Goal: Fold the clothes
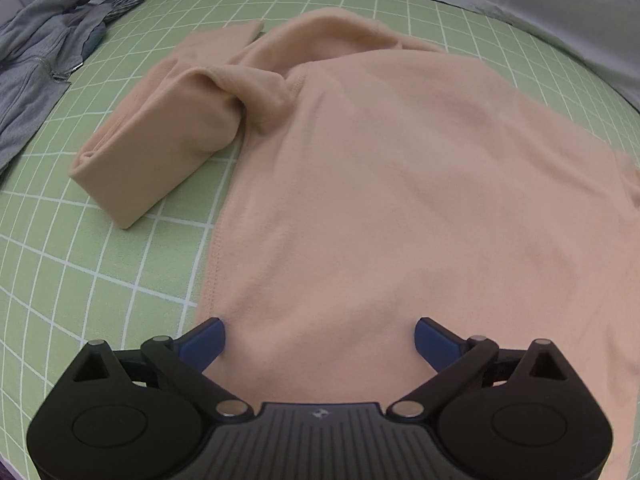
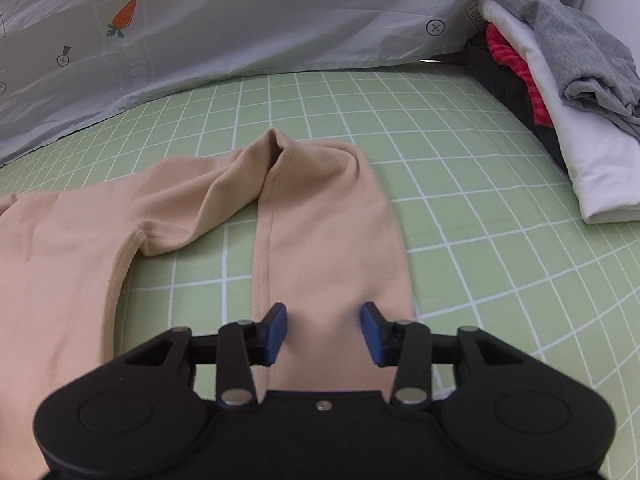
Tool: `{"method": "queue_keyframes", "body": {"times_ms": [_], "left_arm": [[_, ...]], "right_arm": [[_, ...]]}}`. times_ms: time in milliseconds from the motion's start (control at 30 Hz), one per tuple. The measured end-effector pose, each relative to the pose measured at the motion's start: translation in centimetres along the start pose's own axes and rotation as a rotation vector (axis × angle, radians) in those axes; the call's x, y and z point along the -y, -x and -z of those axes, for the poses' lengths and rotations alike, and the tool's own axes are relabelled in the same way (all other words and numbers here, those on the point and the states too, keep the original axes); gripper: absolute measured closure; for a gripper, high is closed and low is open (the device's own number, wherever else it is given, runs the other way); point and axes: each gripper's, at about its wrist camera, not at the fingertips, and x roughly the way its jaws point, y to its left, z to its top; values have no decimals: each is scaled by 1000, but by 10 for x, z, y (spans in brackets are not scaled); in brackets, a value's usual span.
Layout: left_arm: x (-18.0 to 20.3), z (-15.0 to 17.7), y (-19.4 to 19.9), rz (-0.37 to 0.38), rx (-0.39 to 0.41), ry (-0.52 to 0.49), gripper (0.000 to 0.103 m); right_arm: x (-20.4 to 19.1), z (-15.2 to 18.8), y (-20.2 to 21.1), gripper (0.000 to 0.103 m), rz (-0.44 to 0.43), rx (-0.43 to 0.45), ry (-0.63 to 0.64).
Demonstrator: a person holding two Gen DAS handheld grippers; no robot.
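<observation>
Peach top (image 1: pixel 380 184) lies flat on the green checked sheet (image 1: pixel 120 264), left gripper (image 1: pixel 320 340) spread wide over its hem, right gripper (image 2: pixel 324 334) half-closed over 1 sleeve (image 2: pixel 328 240), gripping nothing; a shallow pinch may slip.

Bedroom: green grid bedsheet (image 2: pixel 460 184), carrot-print quilt (image 2: pixel 240 20), clothes pile (image 2: pixel 560 80).

- The support is a bed covered by a light green sheet with a white grid pattern (image 1: pixel 120 280).
- A peach long-sleeved fleece top (image 1: pixel 380 200) lies flat on the sheet, with both sleeves bent back.
- A grey zipped garment (image 1: pixel 32 72) lies crumpled at one edge.
- A pale grey quilt with a carrot print (image 2: pixel 240 20) borders the far side.
- A stack of folded white, grey, red and black clothes (image 2: pixel 560 100) sits at another edge.
</observation>
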Motion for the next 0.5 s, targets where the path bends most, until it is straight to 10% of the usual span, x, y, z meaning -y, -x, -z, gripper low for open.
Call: {"method": "queue_keyframes", "body": {"times_ms": [167,500], "left_arm": [[-2,0,0,3,-2,5,0],[-6,6,4,2,26,5,0]], "right_arm": [[32,9,10,92,-10,-10,-4],[95,4,8,85,212,-38,-19]]}}
